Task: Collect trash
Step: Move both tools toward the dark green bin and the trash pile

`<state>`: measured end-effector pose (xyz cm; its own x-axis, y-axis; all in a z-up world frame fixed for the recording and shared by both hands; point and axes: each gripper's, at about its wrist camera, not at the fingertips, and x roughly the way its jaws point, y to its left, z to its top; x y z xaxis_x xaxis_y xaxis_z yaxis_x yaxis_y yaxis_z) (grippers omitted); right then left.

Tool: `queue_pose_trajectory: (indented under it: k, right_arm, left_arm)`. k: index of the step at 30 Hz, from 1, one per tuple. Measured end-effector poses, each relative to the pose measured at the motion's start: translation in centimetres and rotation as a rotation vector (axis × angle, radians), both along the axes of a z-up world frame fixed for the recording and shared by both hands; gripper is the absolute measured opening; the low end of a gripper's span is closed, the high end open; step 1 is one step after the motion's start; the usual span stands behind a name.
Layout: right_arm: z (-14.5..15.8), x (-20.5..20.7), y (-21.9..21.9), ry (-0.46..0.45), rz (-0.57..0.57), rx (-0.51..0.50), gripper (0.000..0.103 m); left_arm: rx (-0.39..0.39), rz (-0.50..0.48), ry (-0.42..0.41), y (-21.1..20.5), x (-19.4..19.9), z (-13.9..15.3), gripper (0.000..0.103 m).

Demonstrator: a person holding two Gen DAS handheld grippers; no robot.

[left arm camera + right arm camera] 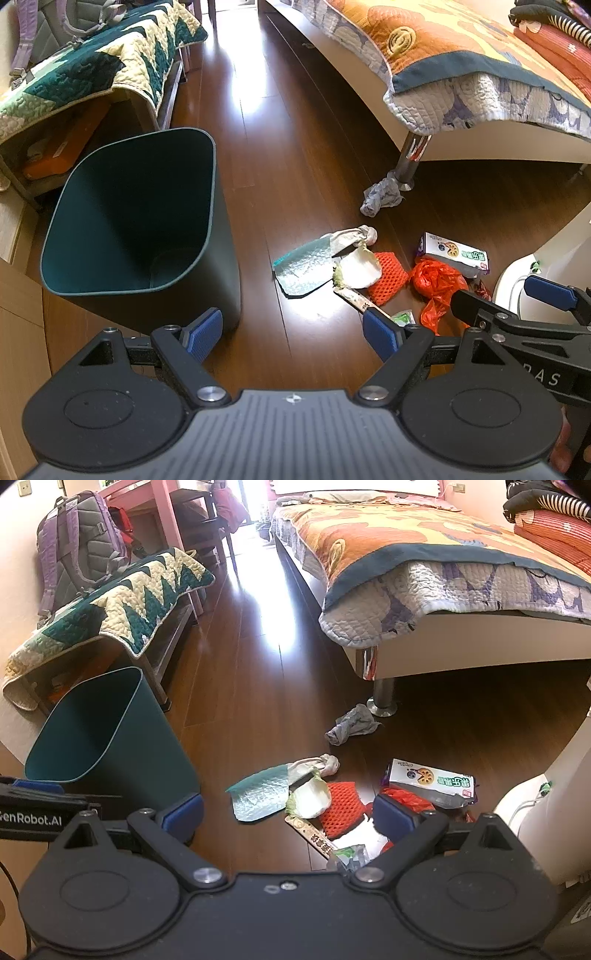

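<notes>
A dark green bin (129,214) (107,731) stands on the wooden floor at the left, with no trash visible inside. To its right lies a pile of trash: a silver foil bag (303,269) (258,794), a pale cabbage leaf (360,267) (310,797), an orange foam net (388,277) (341,808), a red plastic bag (436,284), a printed white box (454,254) (432,779) and a wooden stick (312,836). My left gripper (293,334) hangs open above bare floor between bin and pile. My right gripper (288,816) (509,295) is open over the pile, holding nothing.
A crumpled grey rag (382,195) (352,723) lies by the bed's metal leg (408,162). The bed (461,590) fills the right. A quilt-covered bench (110,609) with a backpack (77,546) stands behind the bin. A white object (546,812) sits at the right edge.
</notes>
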<state>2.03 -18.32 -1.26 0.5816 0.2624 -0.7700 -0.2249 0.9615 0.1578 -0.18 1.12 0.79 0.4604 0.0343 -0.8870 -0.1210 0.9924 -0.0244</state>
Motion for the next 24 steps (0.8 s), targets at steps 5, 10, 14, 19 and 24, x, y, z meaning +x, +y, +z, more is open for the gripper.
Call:
queue_pose_trajectory:
  k: [5, 10, 14, 19, 24]
  right_arm:
    - [-0.1, 0.3, 0.4, 0.008, 0.005, -0.004, 0.098]
    - [0.0, 0.6, 0.9, 0.013, 0.019, -0.01, 0.098]
    - [-0.1, 1.0, 1.2, 0.015, 0.02, -0.013, 0.098]
    - [-0.2, 1.0, 1.6, 0.018, 0.037, -0.012, 0.097]
    - [-0.3, 1.2, 1.8, 0.018, 0.051, -0.017, 0.097]
  left_arm:
    - [-0.01, 0.011, -0.005, 0.7, 0.1, 0.2, 0.083]
    - [-0.016, 0.012, -0.005, 0.9, 0.1, 0.3, 0.083]
    - [-0.019, 0.018, -0.006, 1.3, 0.2, 0.3, 0.083]
    - [-0.026, 0.033, -0.006, 1.7, 0.2, 0.3, 0.083]
    - [-0.025, 0.042, -0.009, 1.9, 0.2, 0.4, 0.083]
